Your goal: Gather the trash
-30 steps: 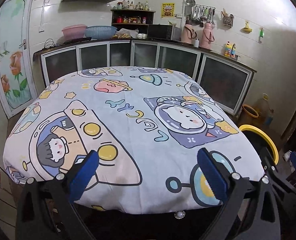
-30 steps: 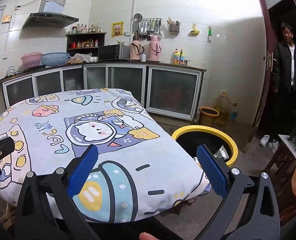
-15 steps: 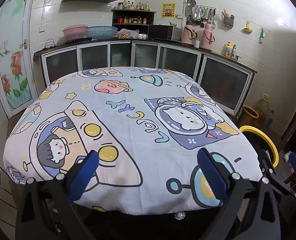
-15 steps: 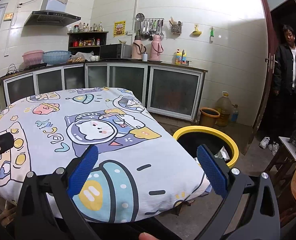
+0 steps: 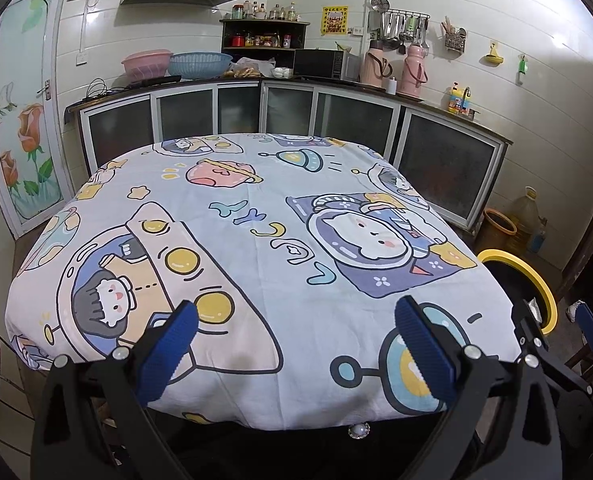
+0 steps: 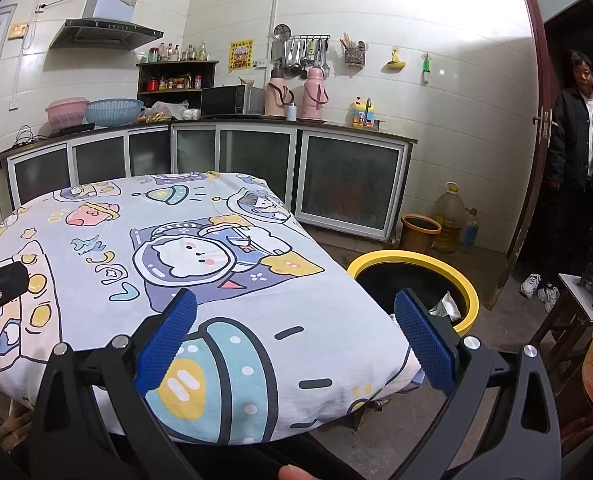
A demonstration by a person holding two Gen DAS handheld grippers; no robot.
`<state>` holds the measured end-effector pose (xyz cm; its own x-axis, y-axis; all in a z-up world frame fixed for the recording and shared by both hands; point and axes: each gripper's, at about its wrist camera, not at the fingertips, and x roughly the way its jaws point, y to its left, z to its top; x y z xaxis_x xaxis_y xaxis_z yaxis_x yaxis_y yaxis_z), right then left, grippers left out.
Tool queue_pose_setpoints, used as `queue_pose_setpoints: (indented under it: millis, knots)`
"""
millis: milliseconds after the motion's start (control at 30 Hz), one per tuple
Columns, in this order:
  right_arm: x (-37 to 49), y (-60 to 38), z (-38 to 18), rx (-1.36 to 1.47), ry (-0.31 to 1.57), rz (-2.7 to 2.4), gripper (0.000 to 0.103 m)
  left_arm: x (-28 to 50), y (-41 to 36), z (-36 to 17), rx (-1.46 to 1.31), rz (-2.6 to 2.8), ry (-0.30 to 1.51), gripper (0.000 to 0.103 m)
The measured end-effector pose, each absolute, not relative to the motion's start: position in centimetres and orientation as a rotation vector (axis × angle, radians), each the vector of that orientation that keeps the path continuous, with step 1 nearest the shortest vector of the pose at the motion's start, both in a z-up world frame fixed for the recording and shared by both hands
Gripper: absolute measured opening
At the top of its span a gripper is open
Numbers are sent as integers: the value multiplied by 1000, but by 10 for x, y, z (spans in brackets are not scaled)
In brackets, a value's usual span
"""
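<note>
Kitchen fills both views: tiled walls, a run of glass-fronted cabinets (image 5: 336, 120) along the back, and in front of me the desk (image 5: 256, 248) under a cartoon-printed cloth that hangs over its near edge. I see nothing lying on that cloth, no wrapper, no scrap. To my right, just beside the desk's corner on the floor, stands the yellow-rimmed bin (image 6: 416, 264) with a dark liner, and the only trash I can make out is a crumpled pale wrapper (image 6: 446, 307) already inside it, near the rim. A man (image 6: 580, 128) stands in the doorway, well apart from my work. My left fingers (image 5: 294, 348) hang over the near edge of the desk, spread wide and holding nothing; my right fingers (image 6: 296, 338) hang over the desk's right corner, likewise spread wide and empty, with the bin showing past the right pad. I judge the collecting is at or near its end, unless pieces lie on the floor out of view. Anything like that wrapper would be light, thin and soft, crushing flat rather than resisting, and likely slick on its printed face, so I would pinch it across a bunched fold where the layers stack rather than at a loose edge that could slide out from the ribbed blue pads (image 6: 166, 336).
</note>
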<state>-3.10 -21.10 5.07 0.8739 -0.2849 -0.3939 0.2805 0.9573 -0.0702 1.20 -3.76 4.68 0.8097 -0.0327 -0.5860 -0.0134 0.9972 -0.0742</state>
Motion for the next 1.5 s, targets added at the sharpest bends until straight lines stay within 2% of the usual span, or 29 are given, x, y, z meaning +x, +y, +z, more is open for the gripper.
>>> queue_pose_setpoints:
  millis: [1500]
  knots:
    - [-28, -216, 38, -13, 440, -293, 95, 17, -36, 42, -65, -40, 642, 95]
